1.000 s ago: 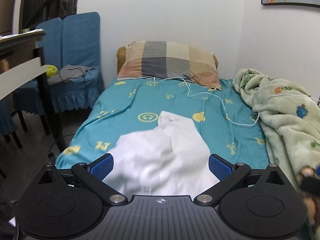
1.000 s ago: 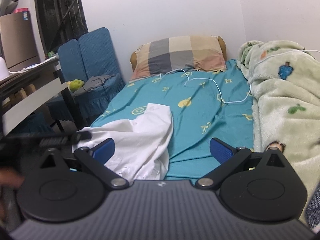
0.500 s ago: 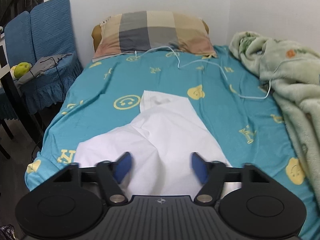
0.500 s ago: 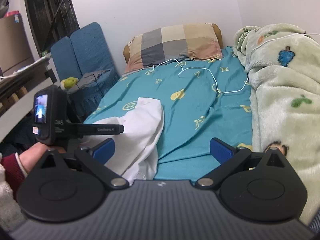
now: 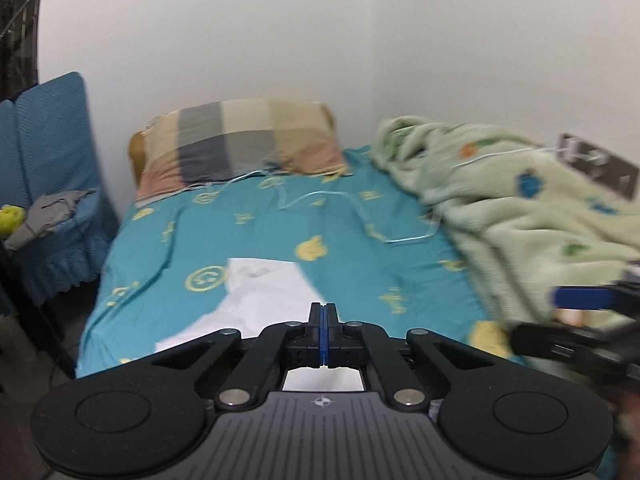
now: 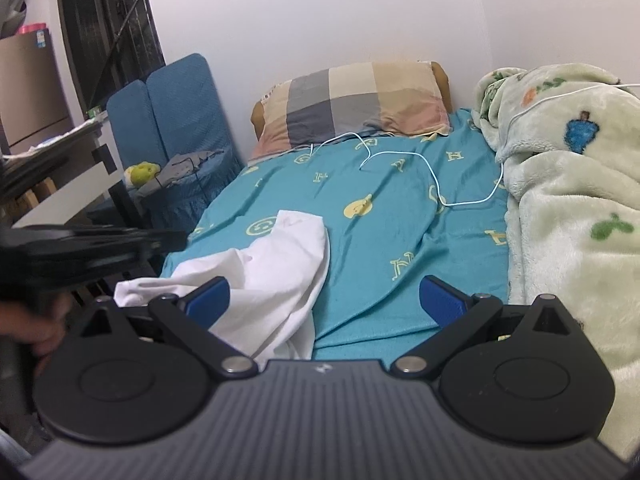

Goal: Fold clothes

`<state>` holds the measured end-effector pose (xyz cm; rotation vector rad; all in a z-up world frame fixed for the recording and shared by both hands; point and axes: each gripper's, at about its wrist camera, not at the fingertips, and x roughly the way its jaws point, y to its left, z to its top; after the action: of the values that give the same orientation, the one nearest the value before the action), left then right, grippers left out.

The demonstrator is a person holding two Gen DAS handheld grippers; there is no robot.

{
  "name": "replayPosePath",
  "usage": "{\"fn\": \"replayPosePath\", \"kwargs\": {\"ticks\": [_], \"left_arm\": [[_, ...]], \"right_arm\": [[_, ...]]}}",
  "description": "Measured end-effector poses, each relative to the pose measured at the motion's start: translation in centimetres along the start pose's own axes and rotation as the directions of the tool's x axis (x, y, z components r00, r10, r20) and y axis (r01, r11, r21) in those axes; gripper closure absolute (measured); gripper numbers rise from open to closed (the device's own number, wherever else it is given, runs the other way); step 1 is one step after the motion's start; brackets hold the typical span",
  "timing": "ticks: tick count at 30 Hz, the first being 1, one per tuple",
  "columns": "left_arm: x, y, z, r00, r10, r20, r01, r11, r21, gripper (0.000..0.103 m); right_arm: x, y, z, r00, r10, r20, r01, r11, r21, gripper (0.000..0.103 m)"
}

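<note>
A white garment (image 6: 272, 276) lies crumpled on the near left part of the teal bed sheet (image 6: 392, 216); it also shows in the left wrist view (image 5: 260, 300). My left gripper (image 5: 324, 334) is shut, its blue pads pressed together above the garment's near edge; whether cloth is pinched between them is hidden. It shows as a dark blurred shape (image 6: 80, 248) at the left of the right wrist view. My right gripper (image 6: 324, 300) is open and empty, with its left finger over the garment's near edge. It also shows at the right of the left wrist view (image 5: 580, 320).
A checked pillow (image 6: 352, 104) lies at the head of the bed, with a white cable (image 6: 420, 176) across the sheet. A green blanket (image 6: 568, 200) is heaped along the right side. Blue chairs (image 6: 172, 120) and a desk (image 6: 52, 184) stand on the left.
My left gripper's jaws have closed from open to fully shut over the garment's near edge, and its view has tilted up. My right gripper stays open and has shifted little.
</note>
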<state>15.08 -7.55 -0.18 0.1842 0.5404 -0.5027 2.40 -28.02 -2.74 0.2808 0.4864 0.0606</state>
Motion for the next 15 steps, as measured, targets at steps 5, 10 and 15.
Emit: {"fn": "replayPosePath", "kwargs": {"ticks": [5, 10, 15], "left_arm": [[-1.8, -1.1, -1.4, 1.000, -0.021, -0.021, 0.021, 1.000, -0.021, 0.099], [0.2, 0.1, -2.0, 0.998, 0.024, -0.063, -0.028, 0.998, -0.051, 0.059], [4.9, 1.0, -1.2, 0.990, 0.082, -0.115, -0.084, 0.996, -0.009, 0.027]], "right_arm": [[-1.9, -0.4, -0.2, 1.000, 0.010, 0.012, -0.011, 0.997, 0.074, 0.000], [-3.0, -0.4, -0.5, 1.000, 0.003, 0.019, -0.004, 0.997, 0.079, 0.000], [-2.3, -0.9, -0.5, 1.000, -0.005, 0.002, 0.005, 0.995, 0.095, 0.000]]}}
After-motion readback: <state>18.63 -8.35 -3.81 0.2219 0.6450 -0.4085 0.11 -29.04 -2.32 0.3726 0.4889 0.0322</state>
